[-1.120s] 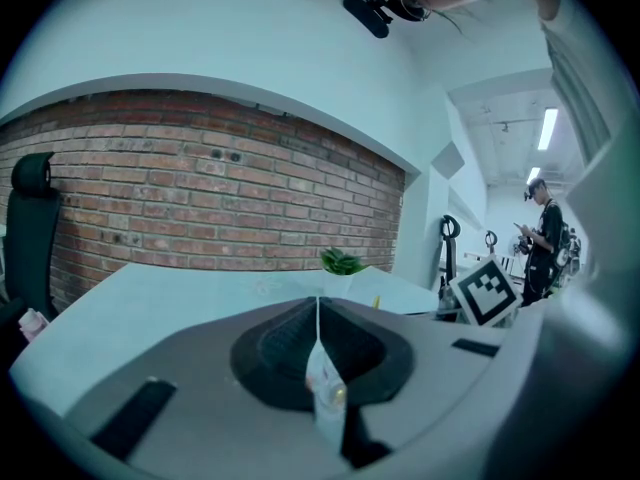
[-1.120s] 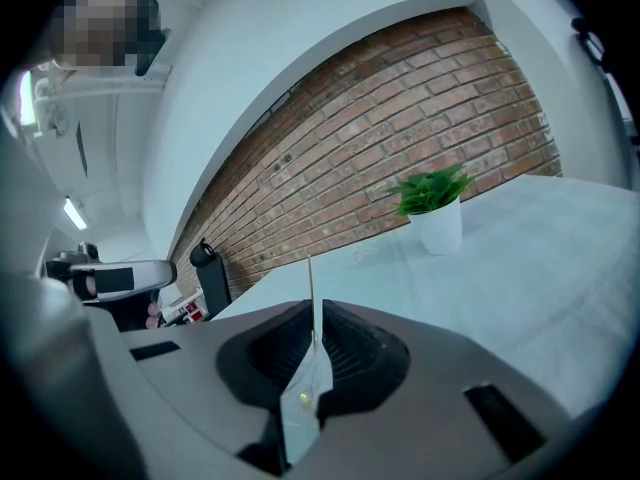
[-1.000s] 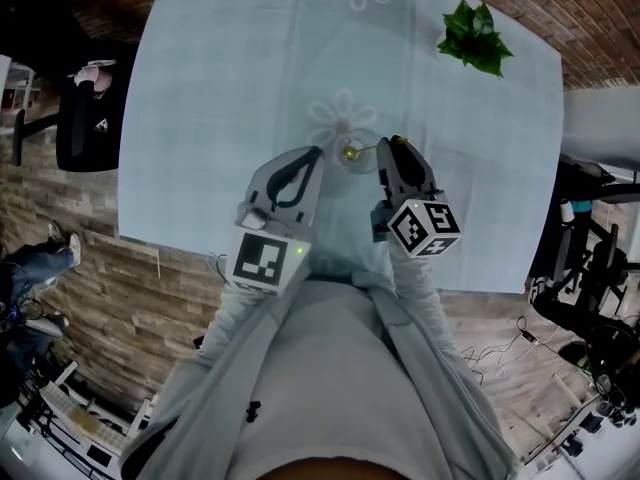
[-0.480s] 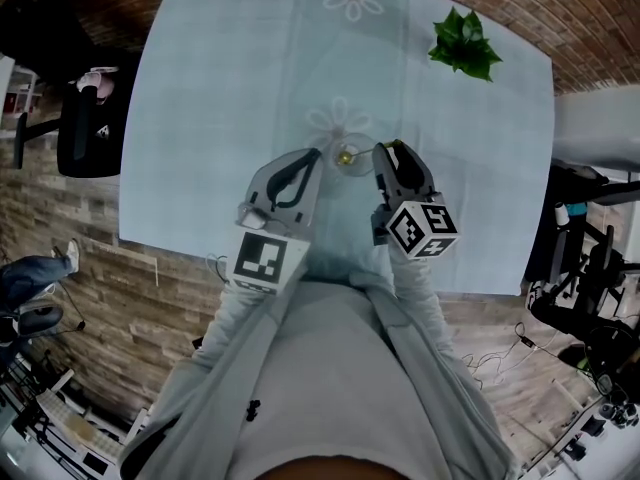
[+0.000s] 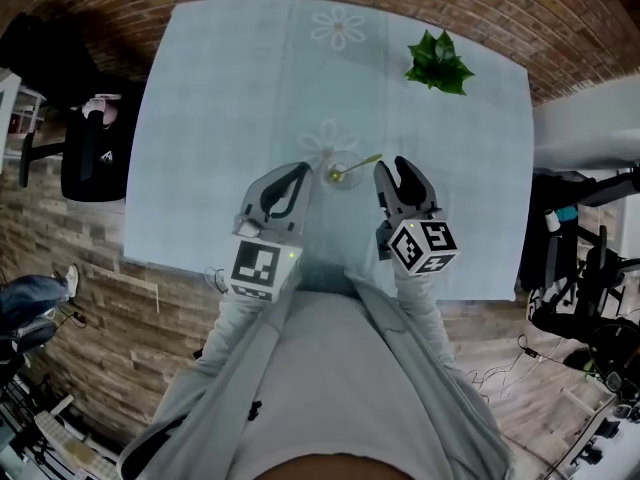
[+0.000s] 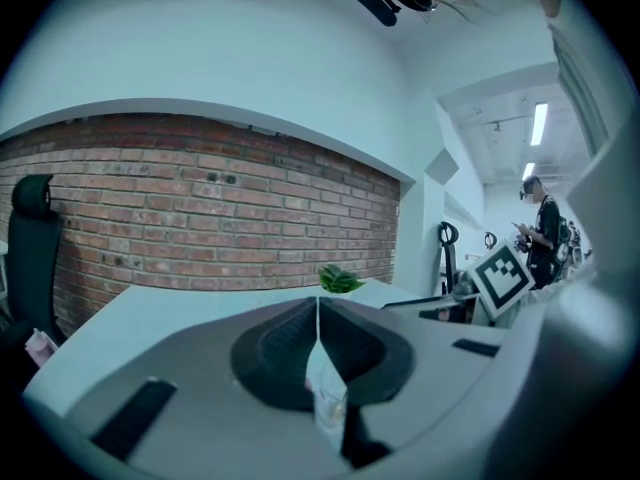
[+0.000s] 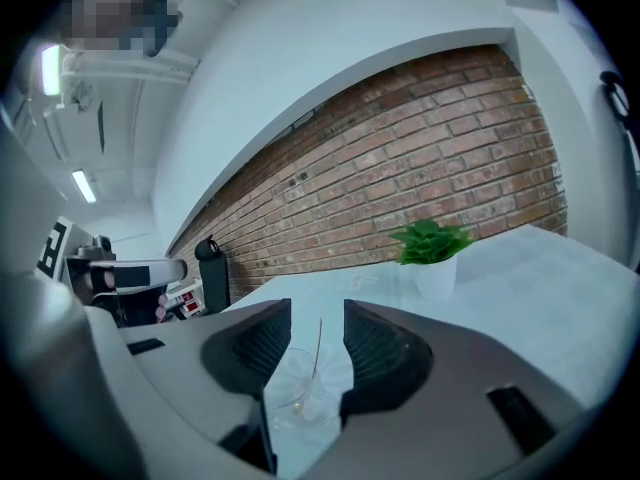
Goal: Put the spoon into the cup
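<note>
Already in place: across a pale, flower-printed tabletop [image 5: 200, 118] set before a brick wall, a person in a grey top reaches forward with both forearms close together. Each hand carries a claw that points ahead and tips only slightly down.

The left claw [image 5: 300, 171] has its two jaws pressed tip to tip with nothing between them. It hangs just left of the cup, apparently as a steadying presence rather than a holder.

The right claw [image 5: 393, 168] is opening, its jaws spread wide and gripping nothing. Its own camera shows the cup and the spoon handle through the gap, beyond and below the pads, with neither pad touching them.

A potted plant [image 5: 438, 63] stands well beyond the right claw, toward the far right of the tabletop.

Between the two claws and slightly ahead of them sits the clear cup [image 5: 343, 175], upright on the cloth. The yellowish spoon [image 5: 358, 164] rests inside it, bowl down. Its thin handle leans over the rim toward the right claw, a lean that fits that claw's wide-open stance just beside it.

By the look of things, the job is done and both hands are free to draw away.
</note>
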Demonstrator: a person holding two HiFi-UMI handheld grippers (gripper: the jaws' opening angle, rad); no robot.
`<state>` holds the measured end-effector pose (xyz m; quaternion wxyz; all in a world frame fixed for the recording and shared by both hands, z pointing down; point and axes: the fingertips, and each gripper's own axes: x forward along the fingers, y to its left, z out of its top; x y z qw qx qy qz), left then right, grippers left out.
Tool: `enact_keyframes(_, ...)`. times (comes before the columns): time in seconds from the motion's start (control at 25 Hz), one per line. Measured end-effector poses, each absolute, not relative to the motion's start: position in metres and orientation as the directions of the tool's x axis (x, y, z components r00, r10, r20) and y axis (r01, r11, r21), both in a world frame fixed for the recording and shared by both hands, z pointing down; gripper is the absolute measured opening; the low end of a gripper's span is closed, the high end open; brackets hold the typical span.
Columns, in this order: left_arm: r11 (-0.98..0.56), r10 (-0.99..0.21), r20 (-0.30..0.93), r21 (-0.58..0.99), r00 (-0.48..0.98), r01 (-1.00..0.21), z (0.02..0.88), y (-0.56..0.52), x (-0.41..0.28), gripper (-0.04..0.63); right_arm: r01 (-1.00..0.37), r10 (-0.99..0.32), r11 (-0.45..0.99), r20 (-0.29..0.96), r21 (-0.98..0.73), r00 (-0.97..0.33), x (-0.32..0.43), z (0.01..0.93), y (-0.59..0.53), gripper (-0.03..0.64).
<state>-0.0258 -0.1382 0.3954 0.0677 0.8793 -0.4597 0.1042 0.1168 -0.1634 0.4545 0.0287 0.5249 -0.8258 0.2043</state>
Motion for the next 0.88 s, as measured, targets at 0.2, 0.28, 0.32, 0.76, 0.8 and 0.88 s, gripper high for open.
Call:
enact_keyframes(0.2,-0.567,-0.799,0.233,0.014,0.554,-0.824,0.385,-0.139,-0.026,0.023,-0.872,-0.845,0.422,0.242,-0.248,-0.477,0.117,0.429,-0.156,0.155)
enact_keyframes(0.28,-0.567,-0.800,0.228,0.011,0.555,-0.823,0.382,-0.140,-0.027,0.023,-0.865,-0.848,0.432,0.211,-0.254,-0.486,0.117,0.415,-0.156,0.155)
enact_keyframes(0.32,-0.567,-0.801,0.226,0.011,0.555,-0.824,0.381,-0.140,-0.027,0.023,-0.861,-0.849,0.438,0.197,-0.259,-0.491,0.117,0.408,-0.155,0.155)
enact_keyframes(0.76,-0.576,-0.795,0.227,0.012,0.563,-0.818,0.380,-0.136,-0.026,0.023,-0.855,-0.852,0.497,0.107,-0.149,-0.513,0.125,0.352,-0.136,0.109)
enact_keyframes(0.8,-0.575,-0.795,0.227,0.012,0.562,-0.818,0.380,-0.136,-0.027,0.023,-0.859,-0.854,0.495,0.107,-0.129,-0.509,0.127,0.350,-0.133,0.100)
enact_keyframes(0.88,-0.575,-0.795,0.227,0.011,0.562,-0.818,0.378,-0.135,-0.027,0.023,-0.864,-0.858,0.494,0.111,-0.093,-0.502,0.130,0.348,-0.128,0.080)
